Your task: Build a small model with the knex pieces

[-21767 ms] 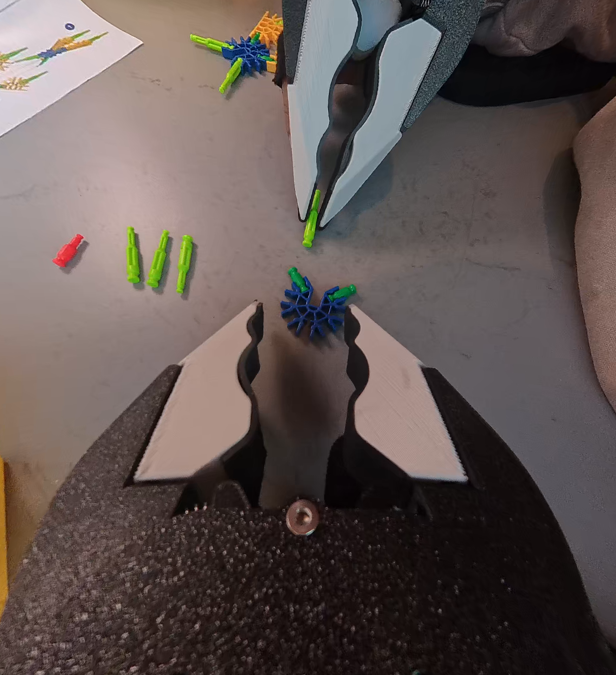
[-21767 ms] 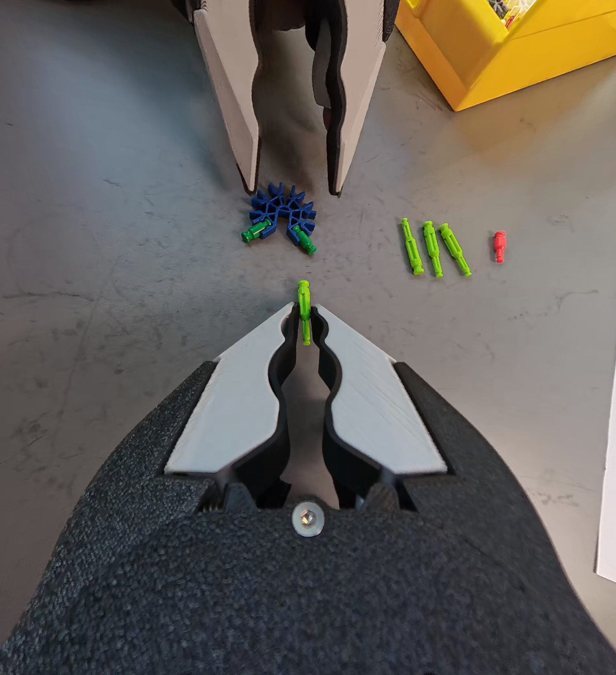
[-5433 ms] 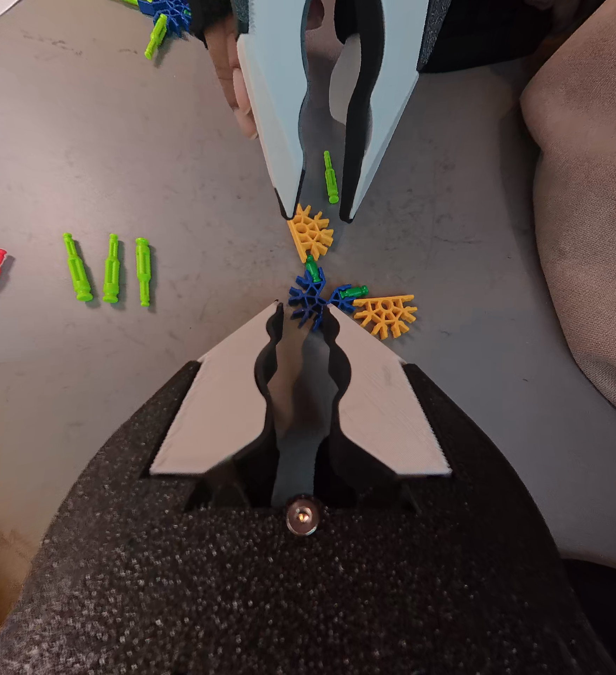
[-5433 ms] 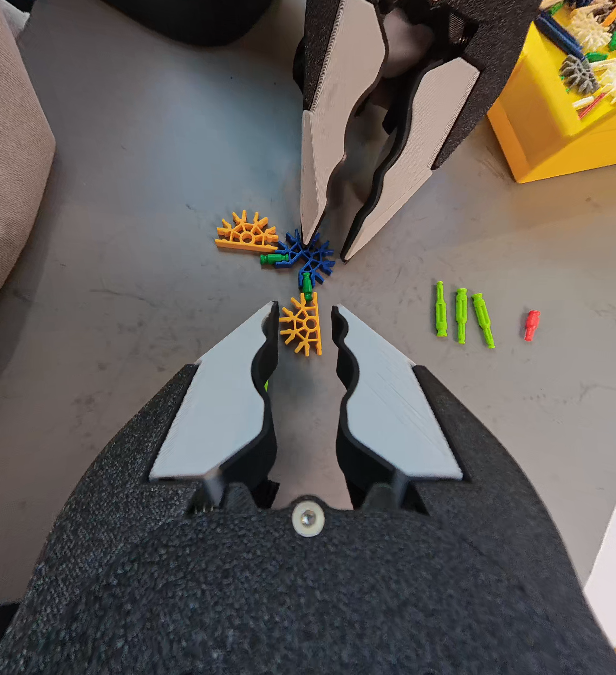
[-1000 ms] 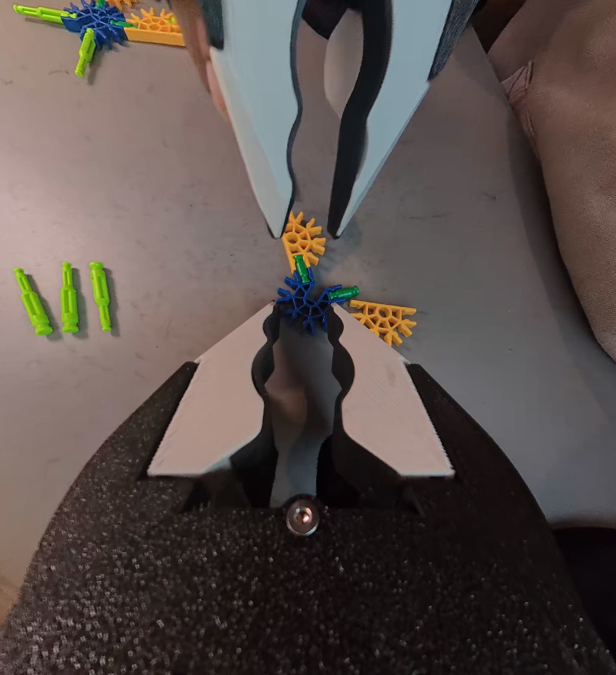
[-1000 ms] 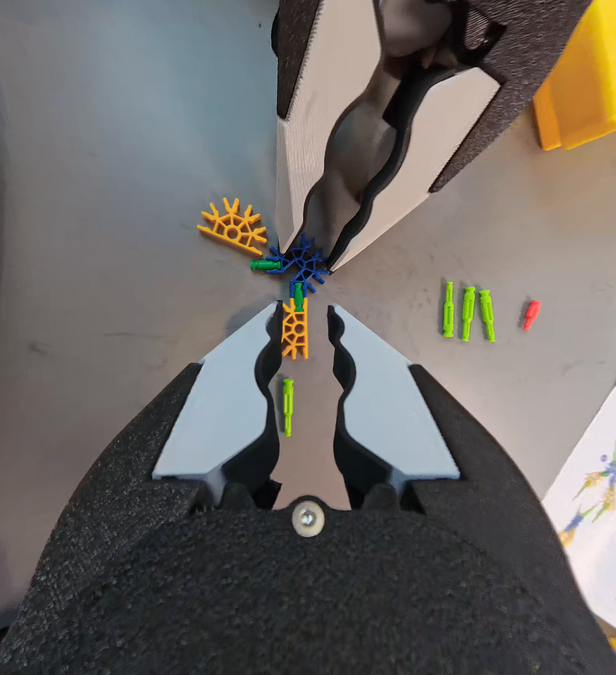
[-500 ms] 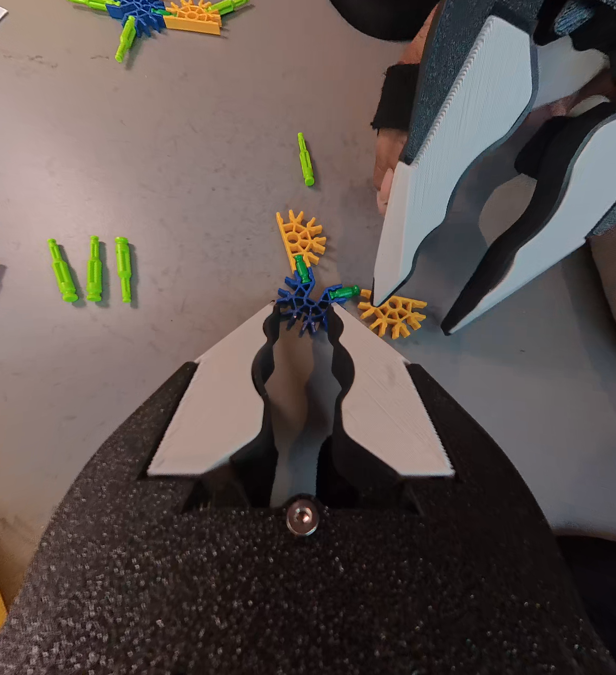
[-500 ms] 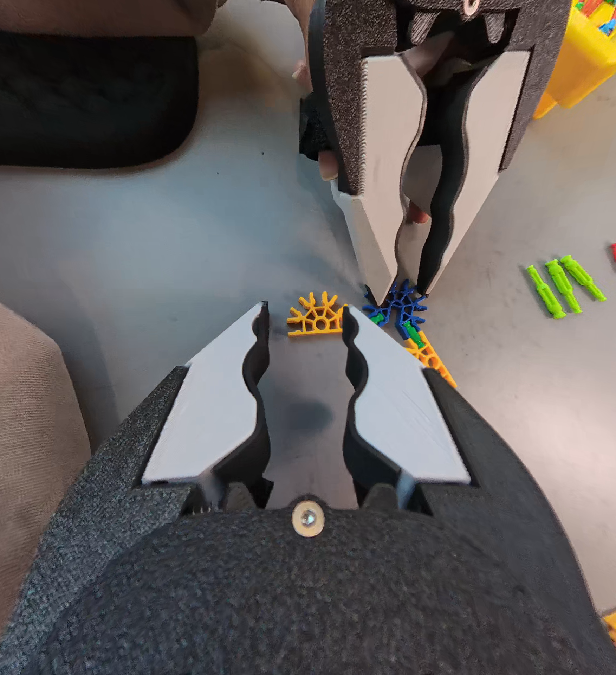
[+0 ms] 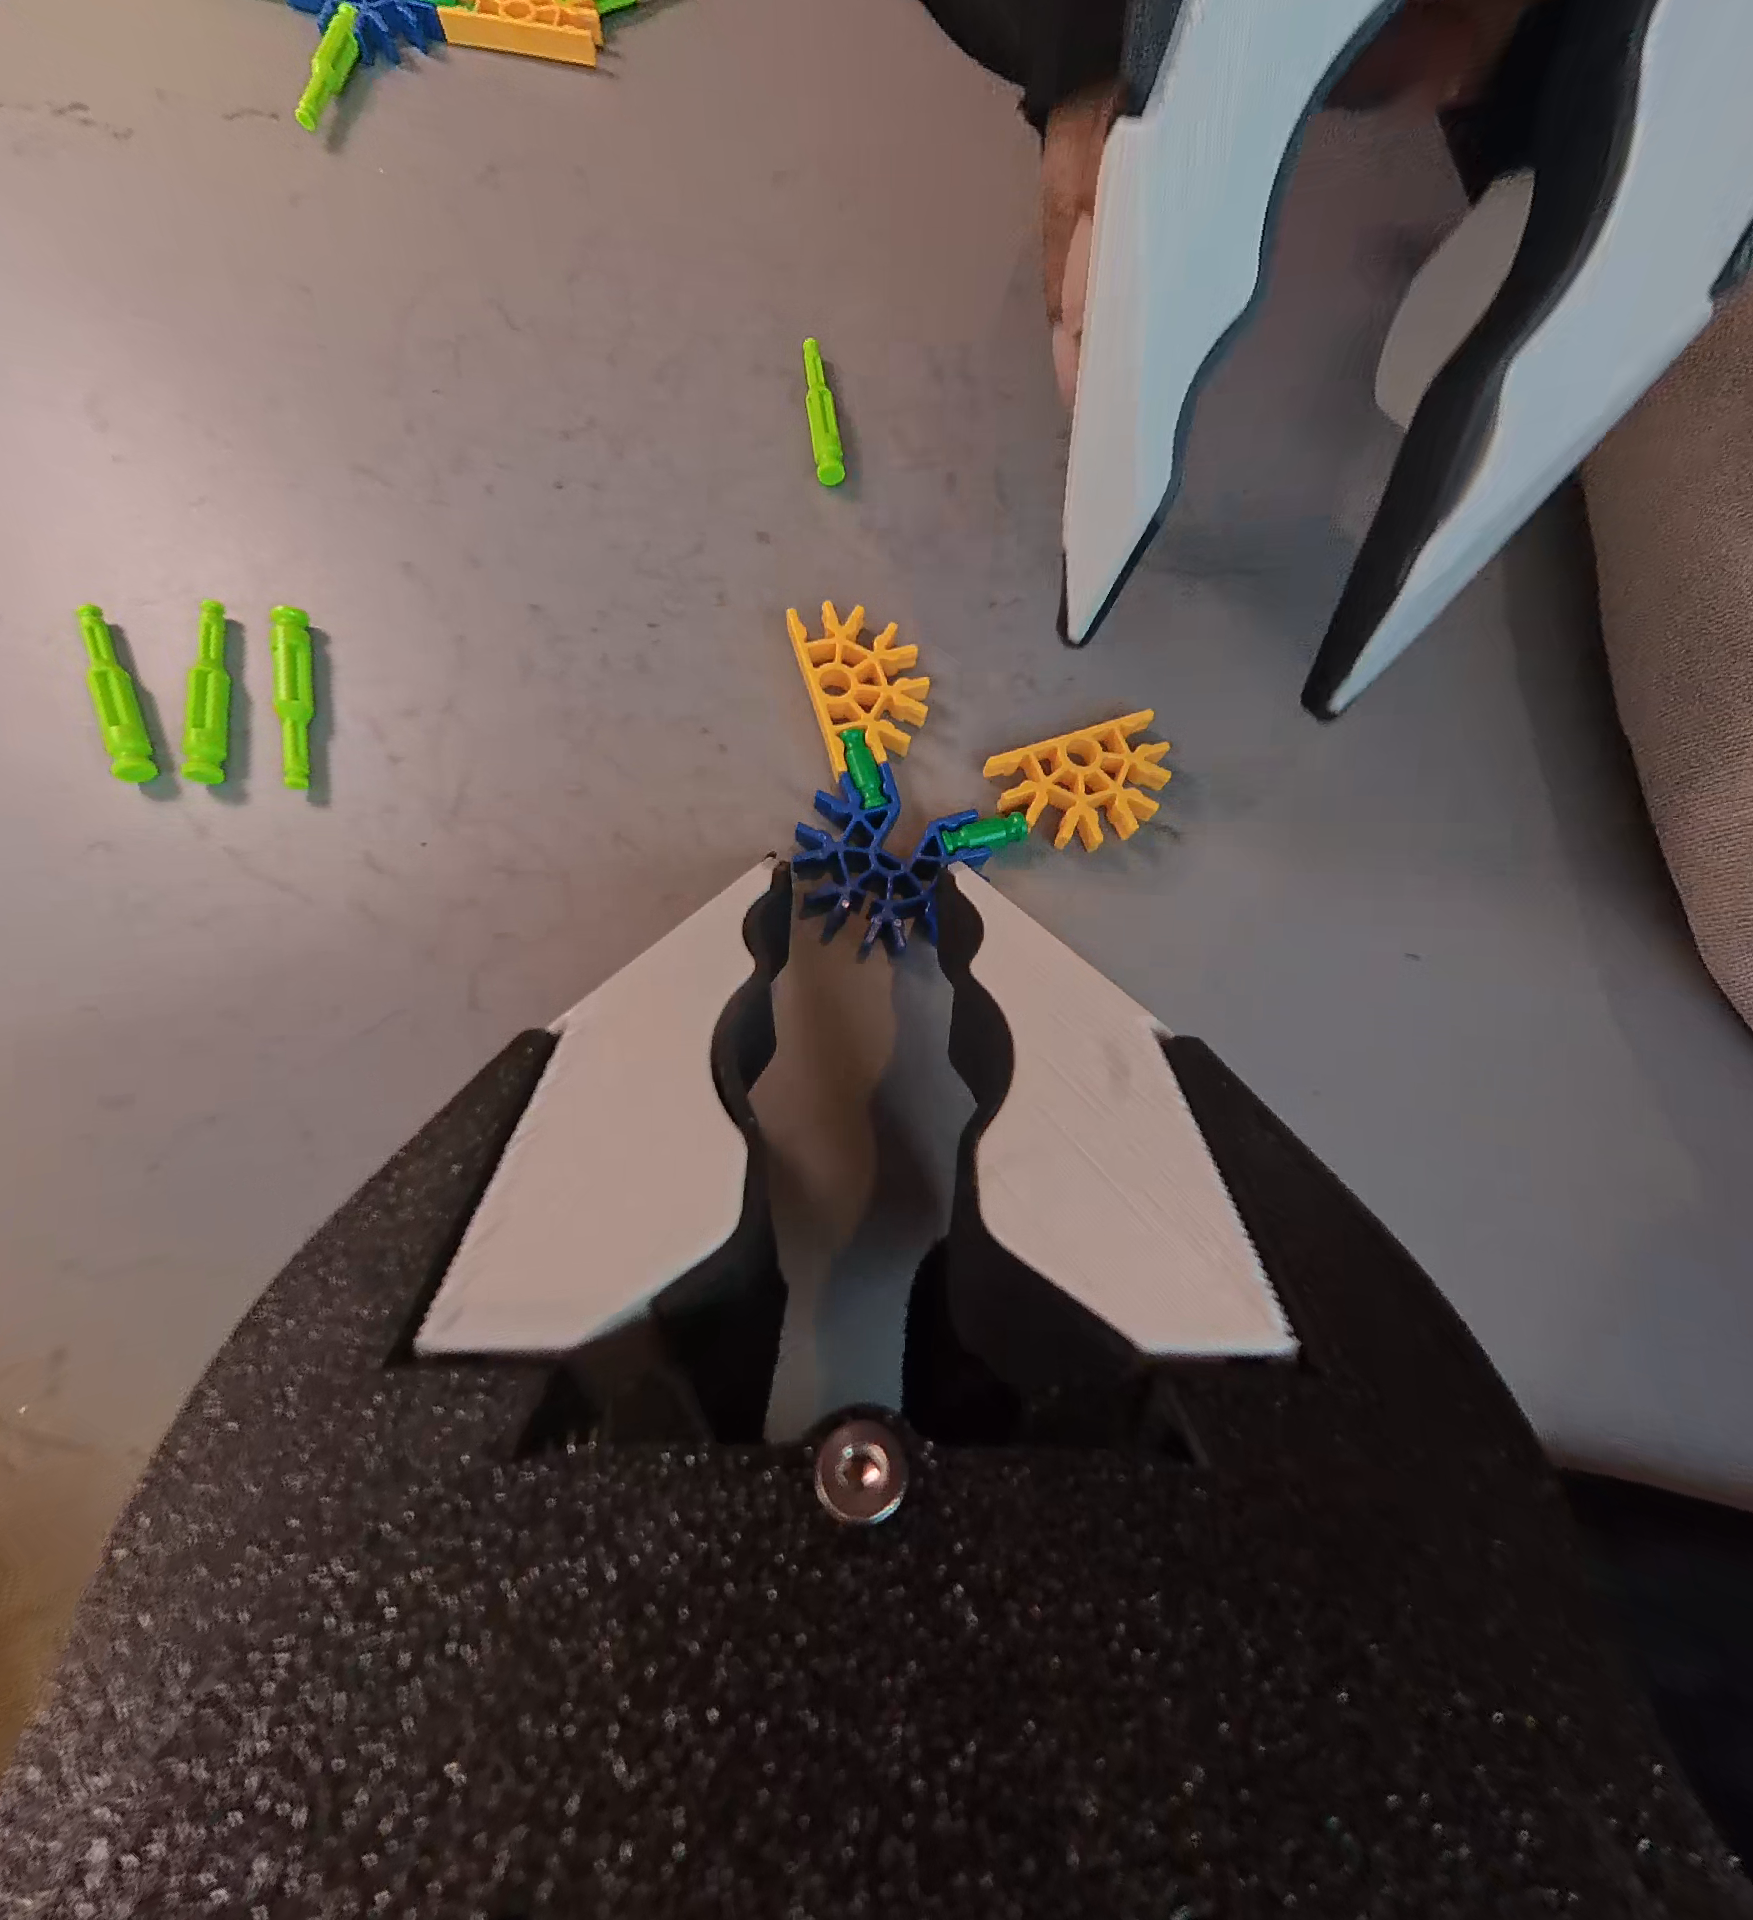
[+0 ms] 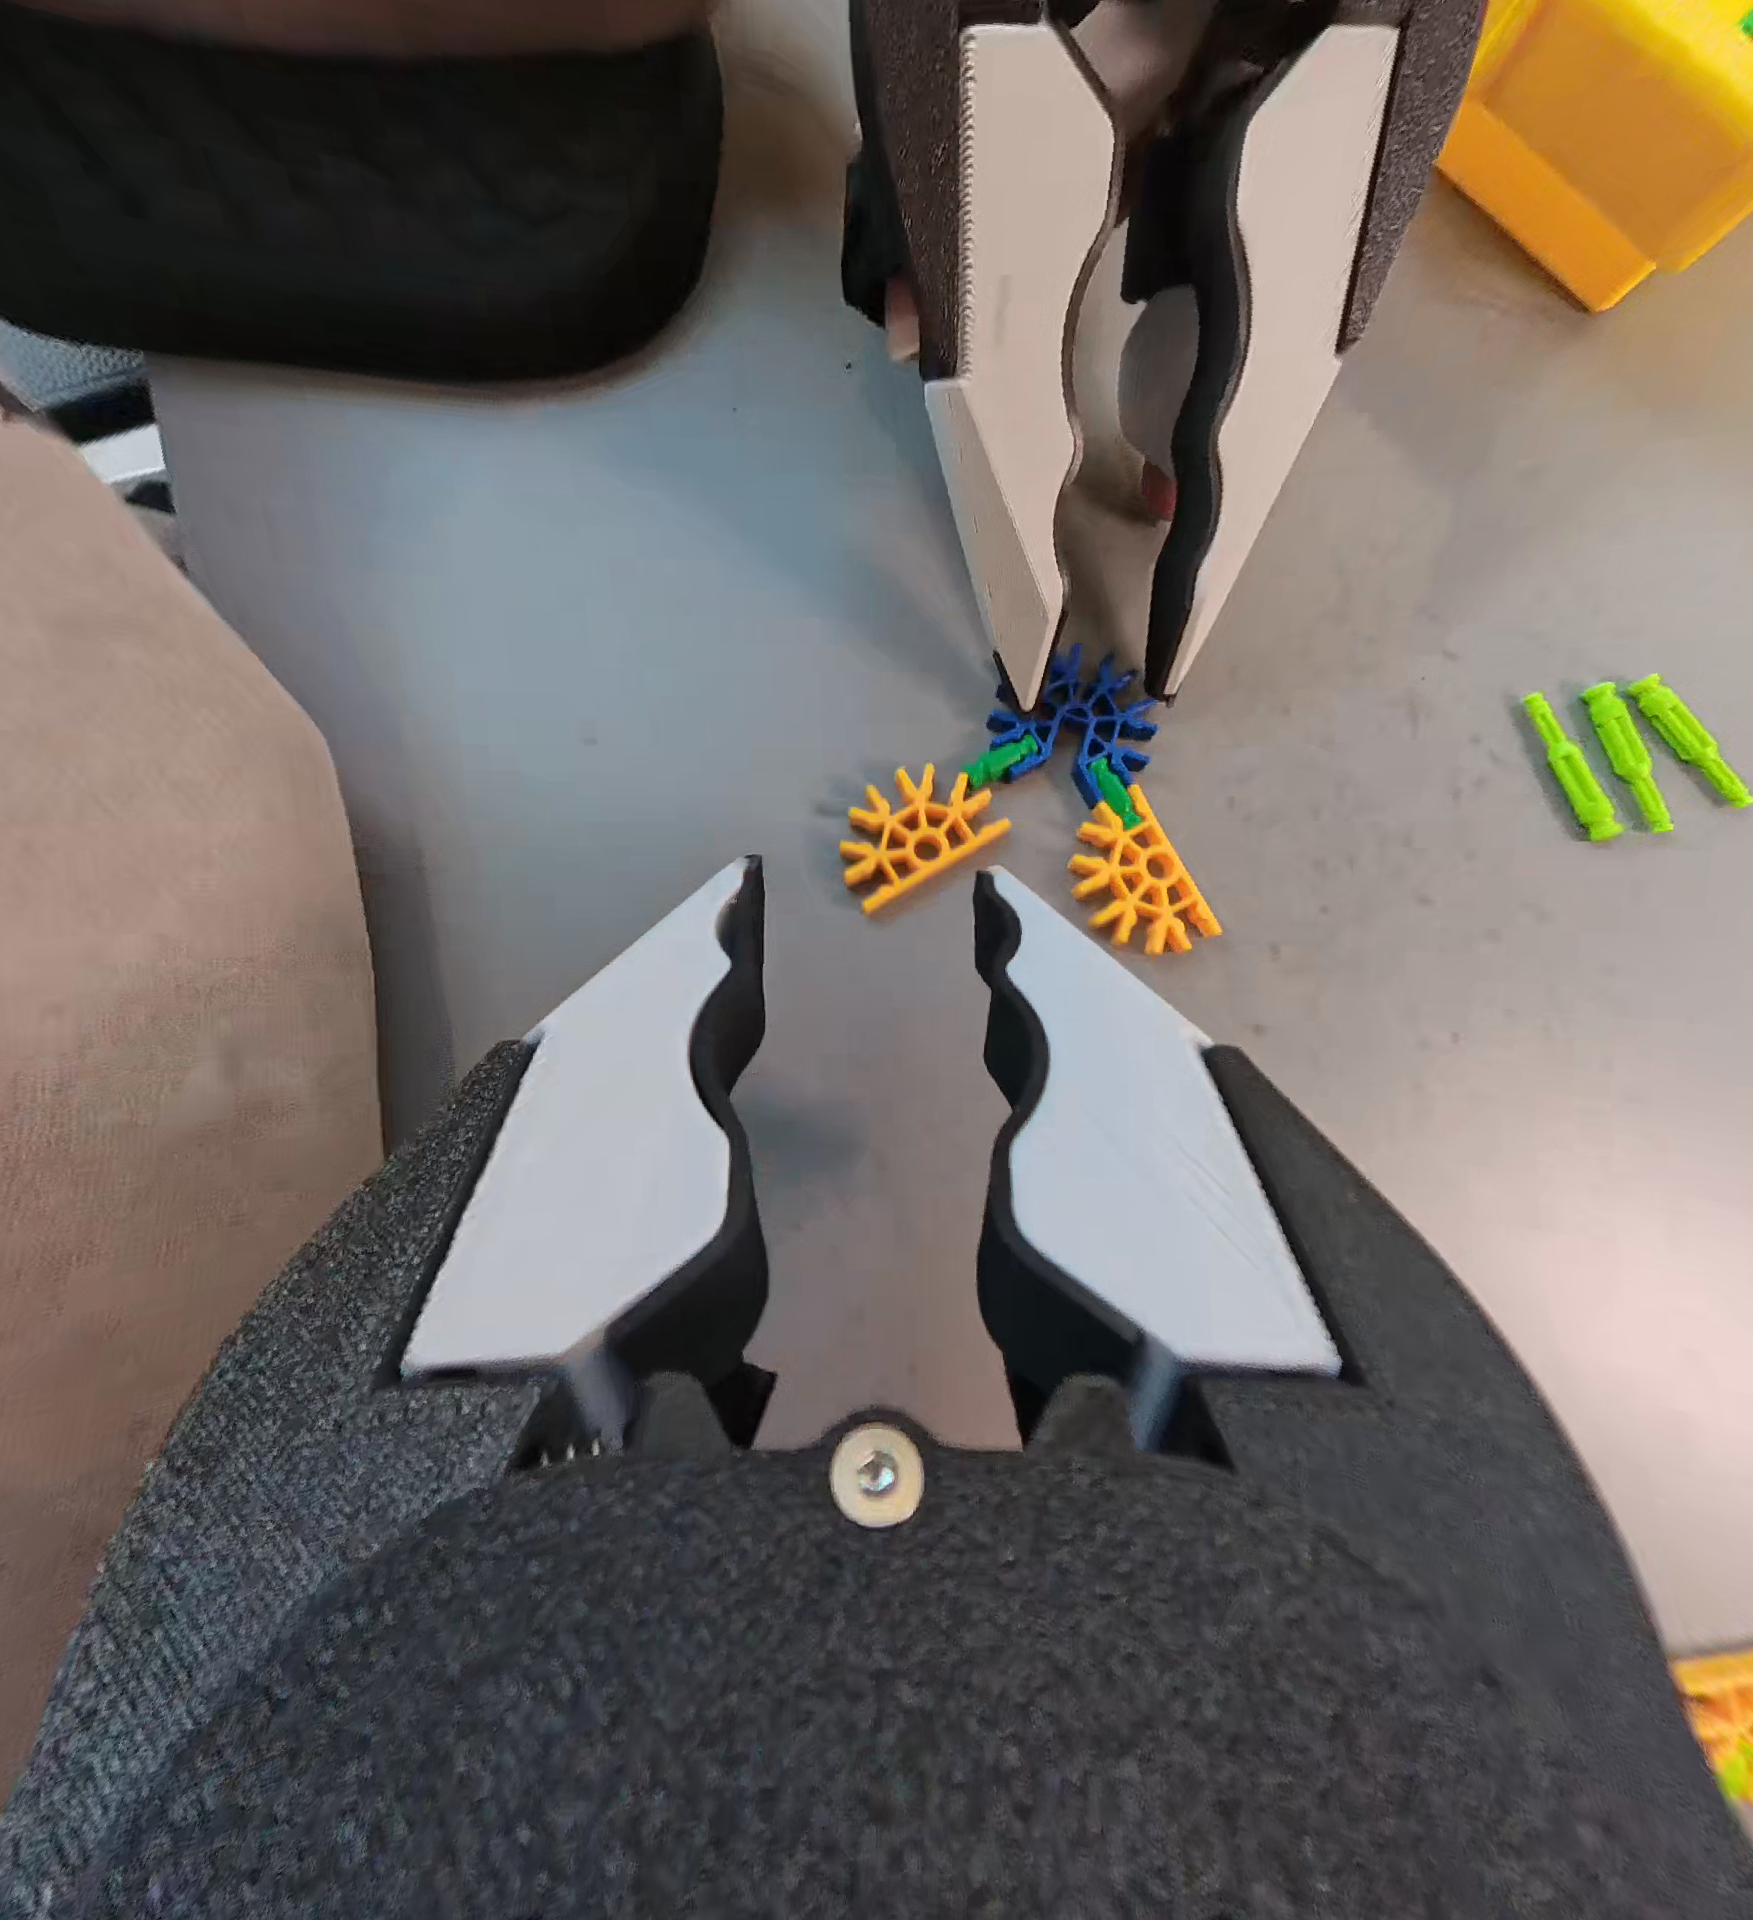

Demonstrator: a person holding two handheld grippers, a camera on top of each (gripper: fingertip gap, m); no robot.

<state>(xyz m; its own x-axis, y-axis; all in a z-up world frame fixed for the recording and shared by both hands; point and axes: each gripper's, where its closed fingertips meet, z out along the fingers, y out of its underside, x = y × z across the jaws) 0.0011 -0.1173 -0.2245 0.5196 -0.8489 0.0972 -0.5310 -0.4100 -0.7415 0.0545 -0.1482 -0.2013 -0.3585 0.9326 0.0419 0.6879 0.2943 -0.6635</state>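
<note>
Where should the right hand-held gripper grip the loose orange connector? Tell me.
Probably across the ends of the orange connector, from its straight edge: it lies flat, that edge facing the open right hand-held gripper, teeth toward the green rod.

Grey, scuffed tabletop (image 9: pixel 498 343) across the frame; brown cushion (image 10: pixel 93 935) at left of right wrist view; soft, even light.

Left tongs (image 9: pixel 864 875) seemingly gripping, right tongs (image 10: pixel 867 878) spread apart
</note>
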